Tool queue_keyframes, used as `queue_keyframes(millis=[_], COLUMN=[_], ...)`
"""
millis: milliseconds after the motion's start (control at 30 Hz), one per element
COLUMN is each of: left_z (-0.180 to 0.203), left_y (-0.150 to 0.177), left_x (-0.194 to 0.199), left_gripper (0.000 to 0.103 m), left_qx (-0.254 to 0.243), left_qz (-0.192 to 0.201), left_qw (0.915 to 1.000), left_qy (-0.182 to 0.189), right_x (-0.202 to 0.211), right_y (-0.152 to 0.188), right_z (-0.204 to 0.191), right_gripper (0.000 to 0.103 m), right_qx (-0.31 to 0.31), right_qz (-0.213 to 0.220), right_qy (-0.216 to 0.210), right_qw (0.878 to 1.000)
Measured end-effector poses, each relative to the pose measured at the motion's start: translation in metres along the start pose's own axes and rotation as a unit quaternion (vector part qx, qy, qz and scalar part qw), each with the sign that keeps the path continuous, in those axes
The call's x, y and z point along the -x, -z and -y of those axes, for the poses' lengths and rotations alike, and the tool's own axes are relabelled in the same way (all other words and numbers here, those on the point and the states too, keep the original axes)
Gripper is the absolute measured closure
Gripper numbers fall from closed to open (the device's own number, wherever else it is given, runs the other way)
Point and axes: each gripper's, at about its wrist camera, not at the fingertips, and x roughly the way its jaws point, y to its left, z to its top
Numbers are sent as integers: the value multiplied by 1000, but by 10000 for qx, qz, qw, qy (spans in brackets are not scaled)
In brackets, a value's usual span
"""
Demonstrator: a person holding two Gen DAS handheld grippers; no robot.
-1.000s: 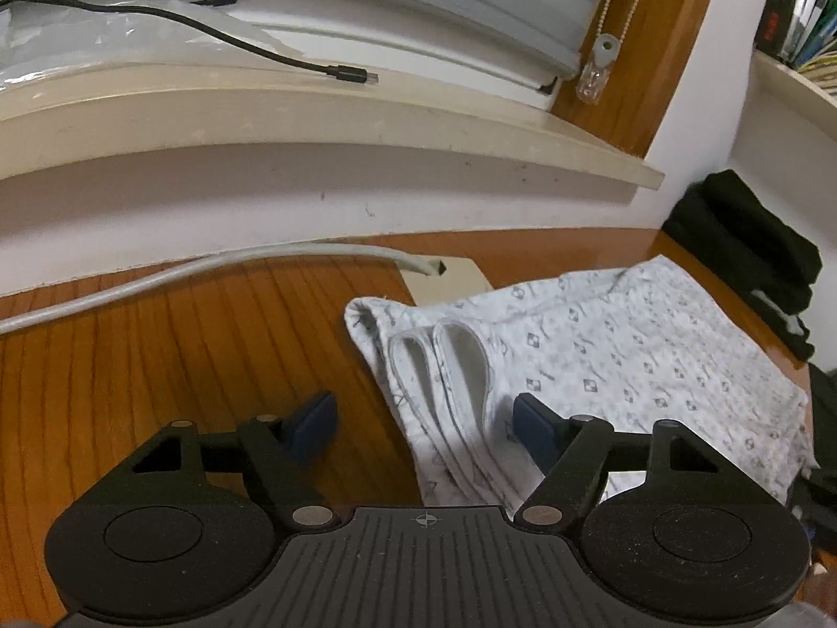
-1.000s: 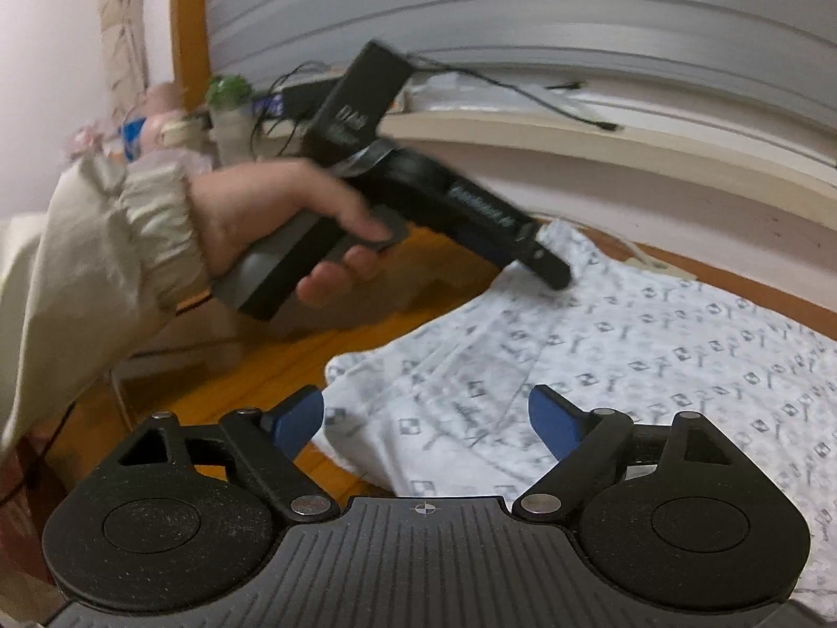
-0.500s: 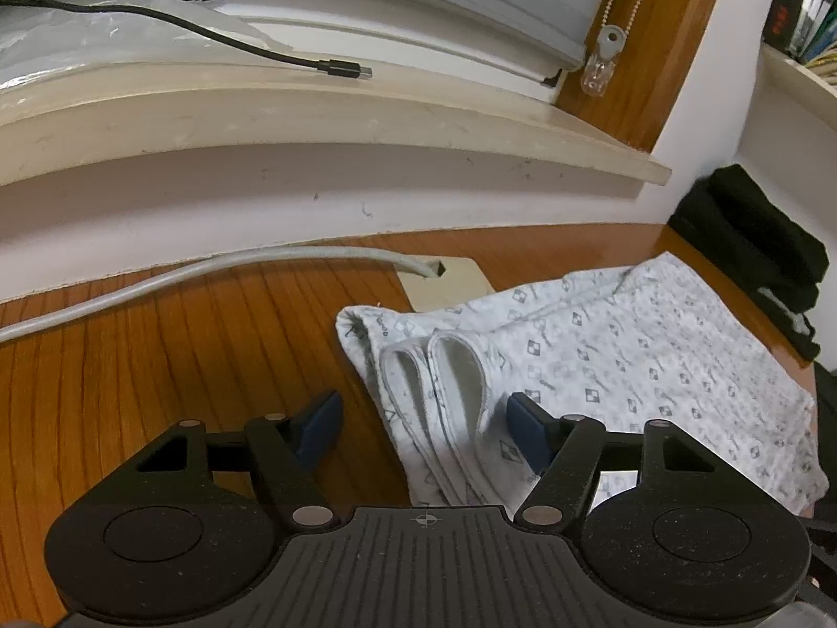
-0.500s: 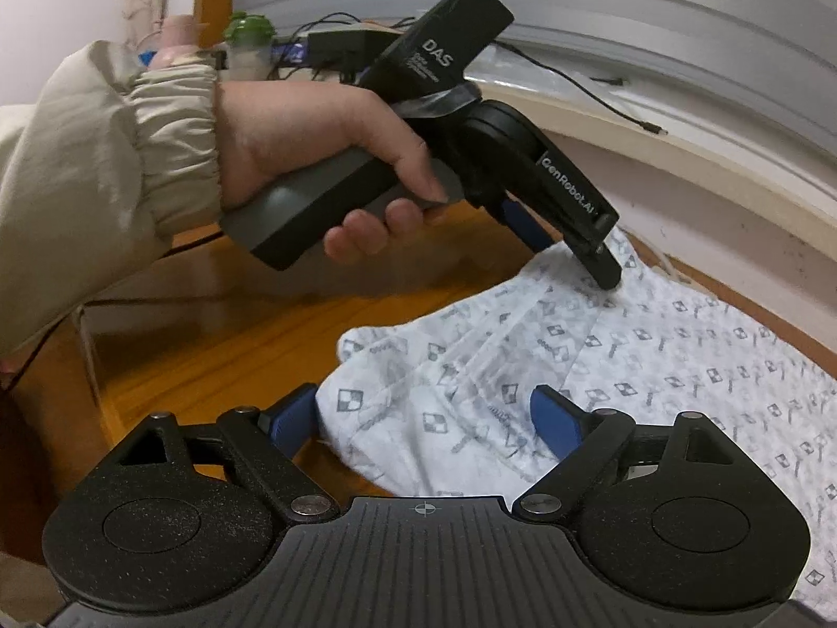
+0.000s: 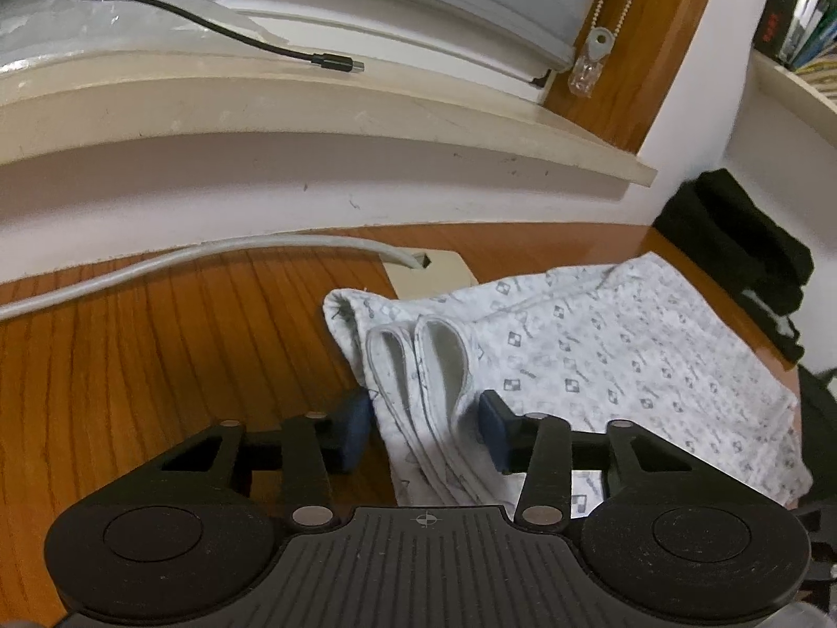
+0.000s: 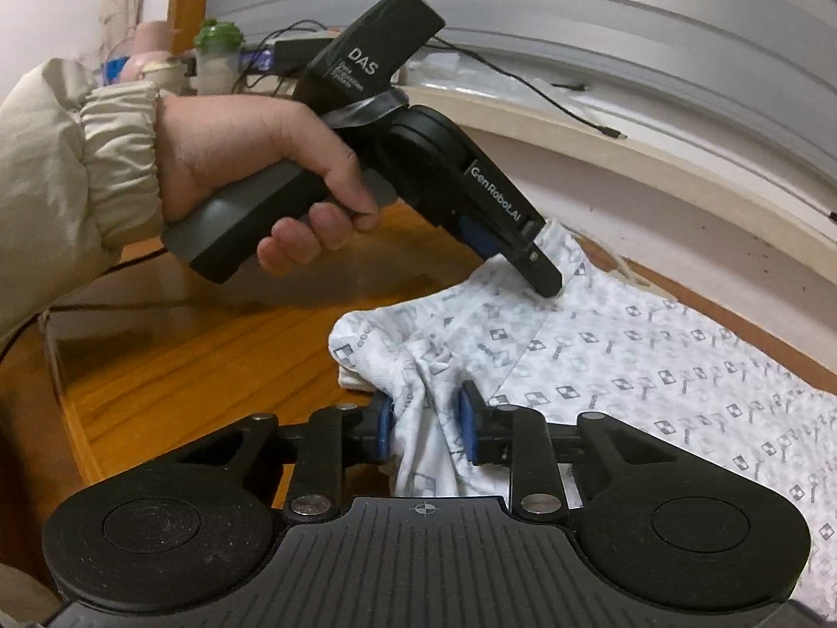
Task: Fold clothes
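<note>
I see the garment (image 5: 601,361) is white w/ a small grey diamond-and-squiggle print; its cuff linings look plain pale grey. Table (image 5: 157,356) is orange-brown wood w/ dark grain lines. Both grippers, left (image 5: 421,432) and right (image 6: 425,429), are black w/ blue pads (image 5: 353,421). Cable (image 5: 157,267) along the wall is light grey; the thin cord (image 5: 251,42) on the cream sill (image 5: 314,104) is black. Folded pile (image 5: 743,256) at far right is black. Sleeve (image 6: 68,167) is beige; bottle cap (image 6: 217,34) on the sill is green.
</note>
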Motion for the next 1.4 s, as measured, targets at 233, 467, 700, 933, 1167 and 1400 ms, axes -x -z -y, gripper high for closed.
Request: queue_keyframes(millis=[233,467,700,933,1167,1400], left_z=[11,23,74,148,223,275], left_y=[-12,-24,-57,-96,-121,-131], left_x=[10,20,26,2,-58,-130], left_gripper=[80,83,84,85,85,85], left_qx=[20,32,-319,-685,-930,-1040], left_qz=[230,473,763,889,699,331], left_qw=[9997,9986,9956,9906,9880,9876], left_qy=[112,221,430,778,1012,1130], right_x=[9,30,69,127,172,191], right_y=[0,-5,-12,-6,17,59], right_z=[8,19,39,83,148,209], right_gripper=[82,82,82,82,82,82], right_qx=[-196,-296,-332,-520,-823,-1510], right_qz=[348,756,1169,1528,1519,1358], right_qy=[-7,131,437,1002,1557,1716], right_qw=[9992,9966,9916,9818,9726,9640])
